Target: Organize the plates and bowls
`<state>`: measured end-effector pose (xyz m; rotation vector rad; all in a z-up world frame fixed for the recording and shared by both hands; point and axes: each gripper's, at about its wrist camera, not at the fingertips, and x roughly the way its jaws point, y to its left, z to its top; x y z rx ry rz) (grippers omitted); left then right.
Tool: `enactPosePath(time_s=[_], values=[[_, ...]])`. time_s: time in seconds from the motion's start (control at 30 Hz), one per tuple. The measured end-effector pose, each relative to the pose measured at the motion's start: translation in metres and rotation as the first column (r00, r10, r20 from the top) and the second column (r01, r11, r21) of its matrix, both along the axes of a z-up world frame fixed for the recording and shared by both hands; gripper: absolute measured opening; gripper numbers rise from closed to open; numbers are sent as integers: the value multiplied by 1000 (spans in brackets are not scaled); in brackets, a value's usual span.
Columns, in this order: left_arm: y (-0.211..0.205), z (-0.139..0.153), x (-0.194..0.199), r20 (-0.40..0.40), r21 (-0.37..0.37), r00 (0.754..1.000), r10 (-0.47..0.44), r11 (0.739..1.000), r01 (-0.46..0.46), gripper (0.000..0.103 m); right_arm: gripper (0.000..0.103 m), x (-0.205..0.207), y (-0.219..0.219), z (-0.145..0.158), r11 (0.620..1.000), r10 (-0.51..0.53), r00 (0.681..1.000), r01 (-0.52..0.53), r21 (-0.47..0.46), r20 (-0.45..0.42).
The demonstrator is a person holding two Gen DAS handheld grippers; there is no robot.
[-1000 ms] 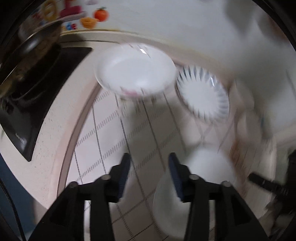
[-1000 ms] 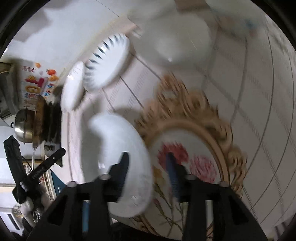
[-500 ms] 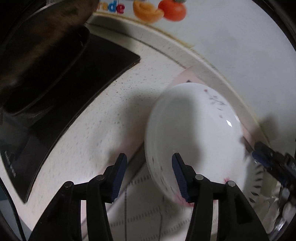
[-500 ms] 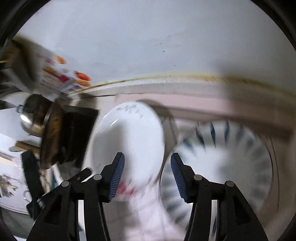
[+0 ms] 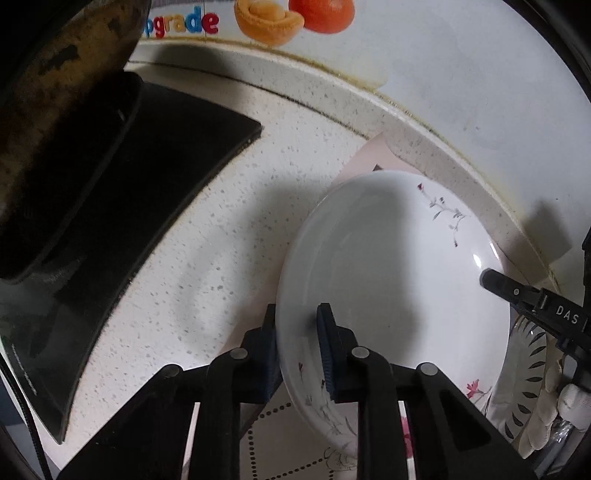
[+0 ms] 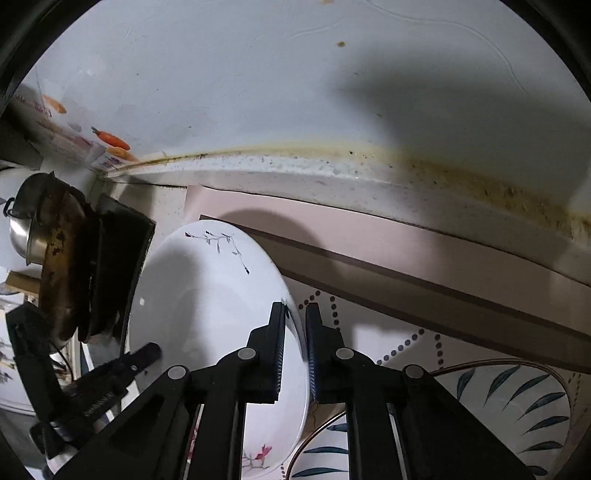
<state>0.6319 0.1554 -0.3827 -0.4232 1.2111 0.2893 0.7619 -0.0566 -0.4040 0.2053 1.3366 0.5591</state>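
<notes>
Your left claw [image 5: 297, 334] and right claw [image 6: 295, 332] have just closed on opposite rims of the white plate [image 5: 391, 280], which spans the gap between them

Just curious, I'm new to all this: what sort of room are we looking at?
Most likely a home kitchen: a speckled stone countertop, a black cooktop with a worn pan on it, and a white floral plate.

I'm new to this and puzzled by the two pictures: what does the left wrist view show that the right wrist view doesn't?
Only the left wrist view shows the letters "pgrade" on the wall sticker. Only the right wrist view shows the steel pot. Both show the white floral plate, with the left hand-held gripper and the right hand-held gripper each shut on its rim, jaws just closed.
</notes>
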Motion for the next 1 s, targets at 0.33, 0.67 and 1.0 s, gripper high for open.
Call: enactPosePath(time_s=[0.33,0.67,1.0], values=[[-1,52,-29,67,-2,997,-45,999,46,18,13,-25,-6,31,999,-16,999,15,32,49],[-46,96,-88,122,-78,983,-138,986,148,18,13,-110,-64,87,995,-70,994,64,75,80],[-114,82,-146,61,-93,940,-337,935,341,18,13,-234,-149,91,985,-170,984,169,40,49]])
